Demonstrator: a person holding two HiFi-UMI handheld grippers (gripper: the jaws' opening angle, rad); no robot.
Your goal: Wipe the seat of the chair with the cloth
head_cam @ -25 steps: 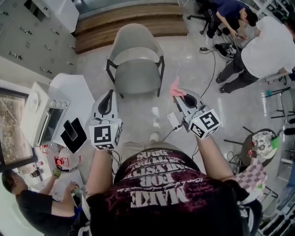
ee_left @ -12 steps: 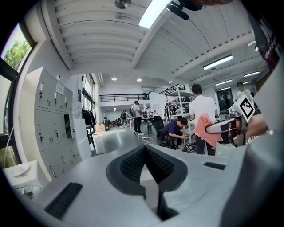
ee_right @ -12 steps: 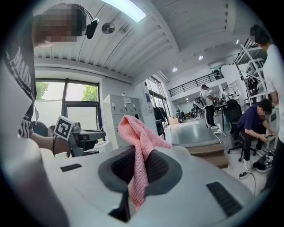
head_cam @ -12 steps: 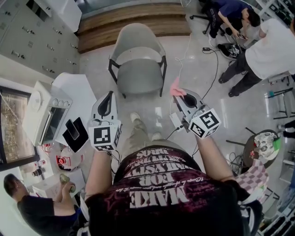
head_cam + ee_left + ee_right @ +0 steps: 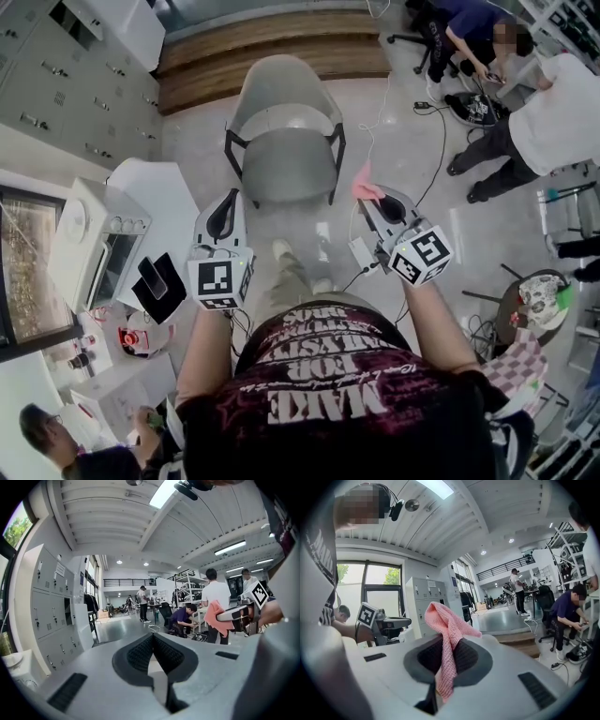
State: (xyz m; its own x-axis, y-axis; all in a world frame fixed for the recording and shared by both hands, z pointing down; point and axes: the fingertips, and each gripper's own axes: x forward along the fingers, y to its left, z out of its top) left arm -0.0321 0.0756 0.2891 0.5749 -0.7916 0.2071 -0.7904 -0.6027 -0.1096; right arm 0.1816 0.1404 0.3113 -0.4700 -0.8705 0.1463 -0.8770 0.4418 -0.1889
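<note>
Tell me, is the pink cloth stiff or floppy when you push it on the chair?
Probably floppy: the cloth bends over and droops where the right gripper pinches it. It looks thin and knitted, so likely light. Pushed on the chair seat, it may bunch up.

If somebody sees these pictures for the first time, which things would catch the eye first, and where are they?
The pink waffle-weave cloth stands out most: it is pinched in the shut right gripper and sticks up above its jaws. Next comes the grey plastic chair with black legs, standing ahead of both grippers, with nothing on its seat. The left gripper is shut and holds nothing.
</note>
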